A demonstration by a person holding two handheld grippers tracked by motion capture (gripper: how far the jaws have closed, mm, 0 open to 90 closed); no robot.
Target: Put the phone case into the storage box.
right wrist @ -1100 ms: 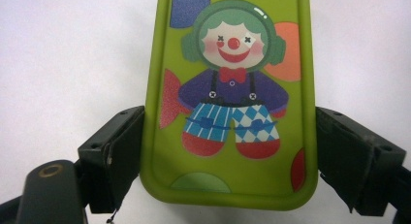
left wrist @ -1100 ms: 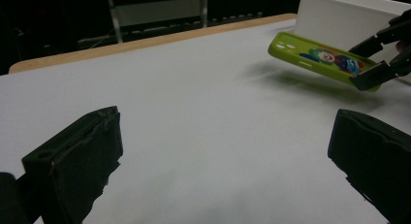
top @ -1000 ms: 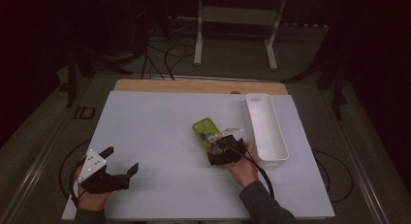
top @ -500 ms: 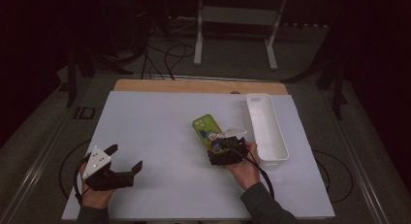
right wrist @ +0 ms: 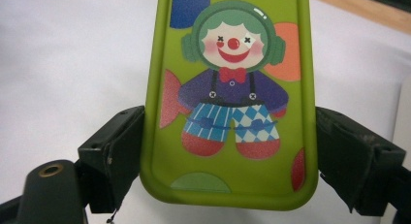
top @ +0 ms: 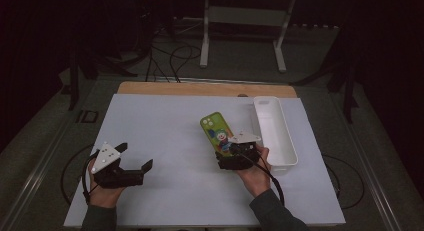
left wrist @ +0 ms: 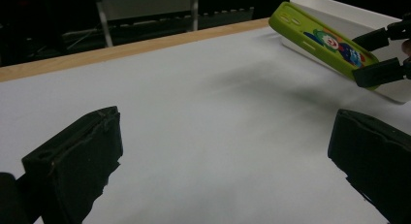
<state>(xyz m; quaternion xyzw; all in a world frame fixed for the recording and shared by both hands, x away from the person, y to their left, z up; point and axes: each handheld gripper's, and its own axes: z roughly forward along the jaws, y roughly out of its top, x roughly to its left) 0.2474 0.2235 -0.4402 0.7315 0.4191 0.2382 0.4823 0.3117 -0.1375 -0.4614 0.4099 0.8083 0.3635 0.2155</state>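
A lime-green phone case (top: 215, 129) printed with a cartoon clown sits right of the table's middle. My right gripper (top: 227, 150) is shut on its near end, one jaw on each long edge. In the right gripper view the case (right wrist: 232, 88) stands between the two black pads (right wrist: 114, 151) of the right gripper (right wrist: 232, 158). From the left gripper view the case (left wrist: 320, 37) looks raised and tilted over the white mat, held by the right gripper (left wrist: 383, 54). My left gripper (top: 135, 156) is open at the front left, and its jaws (left wrist: 228, 151) hold nothing.
A long white tray (top: 274, 133) lies just right of the case; the same tray (left wrist: 334, 6) shows behind it. A white mat (top: 160, 126) covers the table, with a wooden edge (top: 200, 88) at the back. Cables and a metal stand lie on the floor beyond.
My left gripper has shifted a little to the right and forward, still open. The right gripper and the phone case have barely moved.
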